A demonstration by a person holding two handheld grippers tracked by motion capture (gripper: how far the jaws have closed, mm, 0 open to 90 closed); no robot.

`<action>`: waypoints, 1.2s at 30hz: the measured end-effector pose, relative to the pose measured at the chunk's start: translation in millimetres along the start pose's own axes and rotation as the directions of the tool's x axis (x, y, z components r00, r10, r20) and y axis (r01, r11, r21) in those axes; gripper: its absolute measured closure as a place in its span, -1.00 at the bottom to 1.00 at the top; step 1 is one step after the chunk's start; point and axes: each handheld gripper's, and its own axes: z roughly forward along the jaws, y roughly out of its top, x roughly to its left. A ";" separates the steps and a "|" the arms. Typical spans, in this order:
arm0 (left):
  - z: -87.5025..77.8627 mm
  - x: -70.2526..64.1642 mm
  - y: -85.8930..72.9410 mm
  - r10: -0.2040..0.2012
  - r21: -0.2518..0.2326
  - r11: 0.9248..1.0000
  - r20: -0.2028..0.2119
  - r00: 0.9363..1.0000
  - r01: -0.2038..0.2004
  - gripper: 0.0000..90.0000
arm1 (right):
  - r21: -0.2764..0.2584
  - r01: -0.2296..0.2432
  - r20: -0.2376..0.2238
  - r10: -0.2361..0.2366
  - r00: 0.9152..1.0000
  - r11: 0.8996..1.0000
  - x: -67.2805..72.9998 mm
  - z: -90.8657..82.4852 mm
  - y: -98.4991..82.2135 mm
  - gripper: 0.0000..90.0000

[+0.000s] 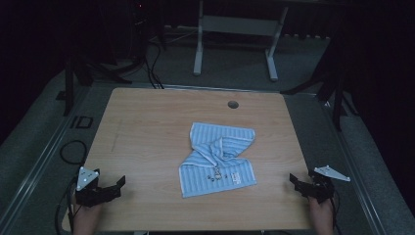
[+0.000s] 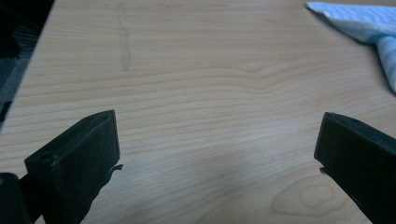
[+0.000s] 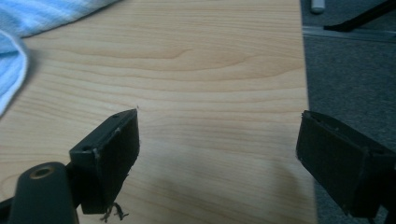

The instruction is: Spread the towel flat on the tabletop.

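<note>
The cloth [image 1: 218, 157] lies on the table [image 1: 147, 127] near its middle, with the left gripper [image 1: 113, 186] at the near left corner and the right gripper [image 1: 296, 182] at the near right edge (both well apart from it).

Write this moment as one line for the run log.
left tongs: open, empty | right tongs: open, empty | blue striped cloth: crumpled, table centre, untouched

One striped towel [image 1: 219, 157], one table [image 1: 147, 127], two hand-held grippers [image 1: 119, 185]
</note>
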 end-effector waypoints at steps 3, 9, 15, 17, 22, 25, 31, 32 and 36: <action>1.3 -1.3 1.0 0.027 0.027 0.999 0.024 0.999 -0.028 -1.00 | -0.002 0.017 -0.011 -0.017 1.000 1.000 1.6 -0.2 -0.2 -0.71; 7.0 -2.9 3.2 0.032 0.175 0.984 0.081 0.996 -0.046 -1.00 | 0.059 0.077 -0.034 -0.075 0.997 0.995 7.6 2.9 0.9 -0.69; 11.1 -12.6 10.3 0.046 0.165 0.984 0.116 0.992 -0.065 -1.00 | 0.087 0.135 -0.086 -0.127 0.988 0.987 19.2 3.4 8.5 -0.72; 12.9 -16.9 14.8 0.023 0.160 0.986 0.145 0.989 -0.046 -0.99 | 0.106 0.145 -0.130 -0.130 0.983 0.984 23.6 5.5 11.6 -0.72; 23.6 -35.4 24.1 0.016 0.222 0.973 0.205 0.979 -0.062 -0.96 | 0.124 0.182 -0.213 -0.153 0.965 0.975 40.8 11.6 22.4 -0.73; 31.1 -49.6 27.9 0.065 0.235 0.964 0.239 0.969 -0.123 -0.96 | 0.128 0.203 -0.263 -0.164 0.951 0.971 51.4 16.7 28.5 -0.73; 46.2 -71.1 36.8 0.082 0.243 0.957 0.305 0.949 -0.161 -0.91 | 0.146 0.285 -0.354 -0.219 0.909 0.947 73.0 28.5 38.6 -0.73; 48.1 -75.0 38.2 0.093 0.245 0.954 0.309 0.946 -0.174 -0.90 | 0.147 0.295 -0.361 -0.226 0.905 0.944 76.8 29.9 39.6 -0.73; 55.5 -88.4 42.8 0.123 0.237 0.948 0.344 0.931 -0.213 -0.85 | 0.143 0.350 -0.386 -0.273 0.881 0.926 90.2 37.2 42.8 -0.70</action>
